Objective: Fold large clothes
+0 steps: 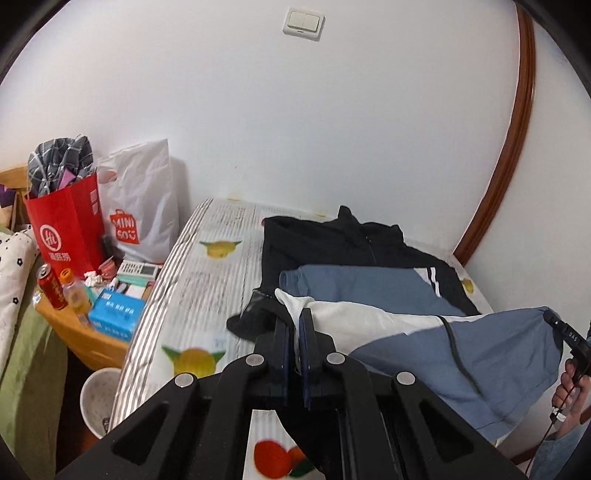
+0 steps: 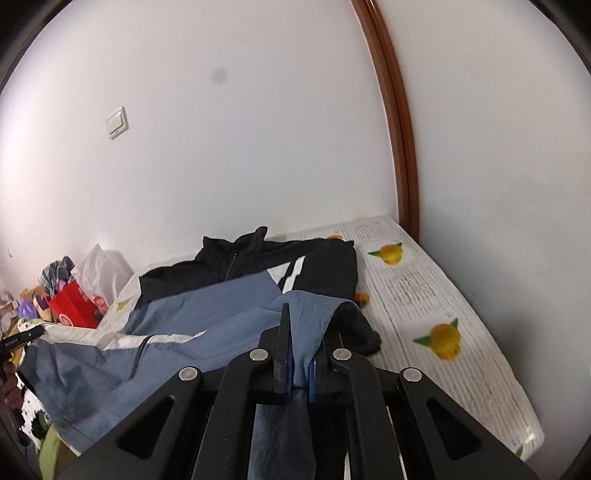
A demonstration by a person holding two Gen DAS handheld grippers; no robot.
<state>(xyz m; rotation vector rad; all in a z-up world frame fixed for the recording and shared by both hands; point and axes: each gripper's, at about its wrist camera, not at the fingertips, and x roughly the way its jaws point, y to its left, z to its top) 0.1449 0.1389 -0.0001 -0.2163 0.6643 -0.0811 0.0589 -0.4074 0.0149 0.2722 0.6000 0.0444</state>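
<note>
Nearest the left wrist camera, the left gripper (image 1: 294, 325) has its jaws pressed together on a white edge of the jacket (image 1: 454, 354), with a dark fold of the same garment bunched just beside the left finger. Blue, white and black panels make up this jacket — its black upper part with the collar lies flat on the desk (image 1: 207, 280), which wears a striped cover printed with yellow fruit, while the nearer blue-and-white part is lifted off the surface and stretched between the two grippers. Seen from the right wrist camera, the right gripper (image 2: 300, 332) pinches a fold of blue cloth, jaws closed on it, and more of that blue fabric hangs down between the finger arms. At the far right of the left view the right gripper shows again as a black tool in a person's hand (image 1: 570, 391), holding the blue corner up. To the left of the desk a low wooden stand carries a red paper bag (image 1: 68, 225) stuffed with plaid cloth, a white plastic bag (image 1: 142, 206) just beside it, a red can (image 1: 51, 286), a small bottle and a blue box (image 1: 116, 310). A light switch (image 1: 303, 21) sits high on the white wall, and a brown wooden trim (image 1: 513, 147) runs along the right.
</note>
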